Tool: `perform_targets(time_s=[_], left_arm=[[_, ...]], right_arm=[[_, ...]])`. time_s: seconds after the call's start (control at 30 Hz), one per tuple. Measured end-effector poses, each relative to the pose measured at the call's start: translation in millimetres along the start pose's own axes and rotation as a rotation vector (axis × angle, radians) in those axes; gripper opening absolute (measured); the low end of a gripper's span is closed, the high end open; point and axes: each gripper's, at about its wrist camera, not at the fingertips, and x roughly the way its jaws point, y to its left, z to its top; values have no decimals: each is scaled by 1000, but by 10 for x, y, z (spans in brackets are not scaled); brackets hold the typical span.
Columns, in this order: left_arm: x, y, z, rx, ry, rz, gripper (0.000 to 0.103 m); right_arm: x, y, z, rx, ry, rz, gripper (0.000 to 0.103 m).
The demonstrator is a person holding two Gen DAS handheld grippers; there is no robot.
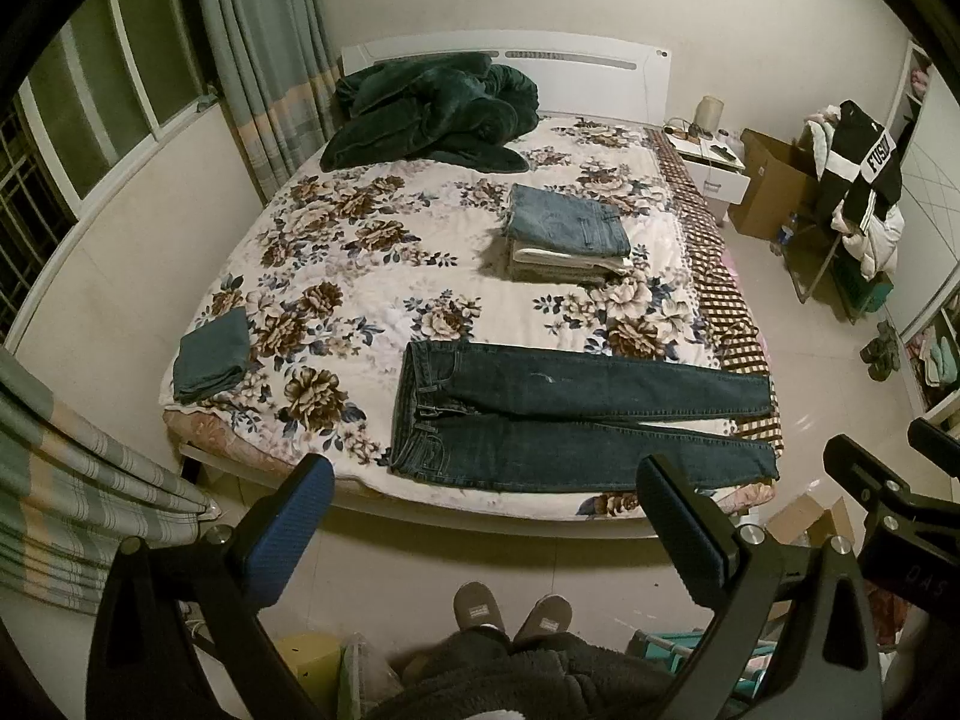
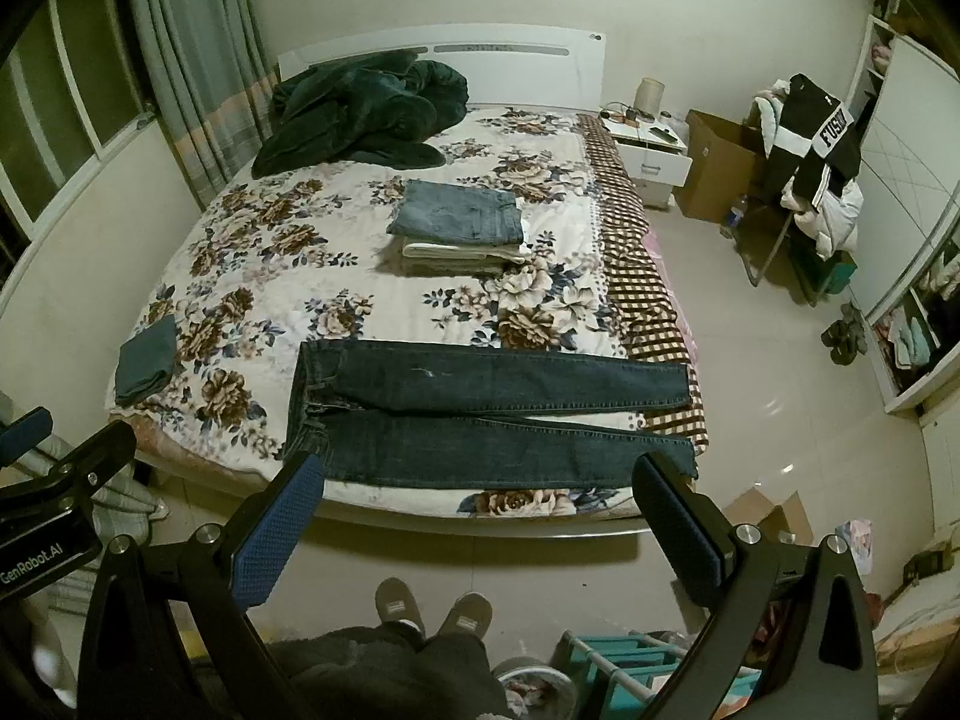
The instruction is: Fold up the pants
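Dark blue jeans [image 1: 570,414] lie flat along the near edge of the floral bed [image 1: 360,276], waistband to the left, both legs stretched to the right; they also show in the right wrist view [image 2: 480,414]. My left gripper [image 1: 486,480] is open and empty, held above the floor short of the bed's edge. My right gripper [image 2: 480,480] is open and empty, at the same height beside it; its body shows at the right of the left wrist view [image 1: 888,498].
A stack of folded pants [image 1: 567,234] sits mid-bed, a folded teal garment [image 1: 213,354] at the left corner, a dark green blanket [image 1: 426,111] by the headboard. A nightstand [image 1: 714,162], boxes and a clothes-laden chair [image 1: 858,180] stand right. Slippered feet [image 1: 510,609] are below.
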Motion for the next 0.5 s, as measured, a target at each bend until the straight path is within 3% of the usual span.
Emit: perform_targets(time_s=[0.33, 0.5], left_arm=[[30, -23, 7, -24, 7, 16, 103], [164, -126, 66, -53, -40, 66, 103]], right_arm=[[-42, 13, -37, -12, 11, 14, 103], [280, -257, 44, 8, 21, 5, 103]])
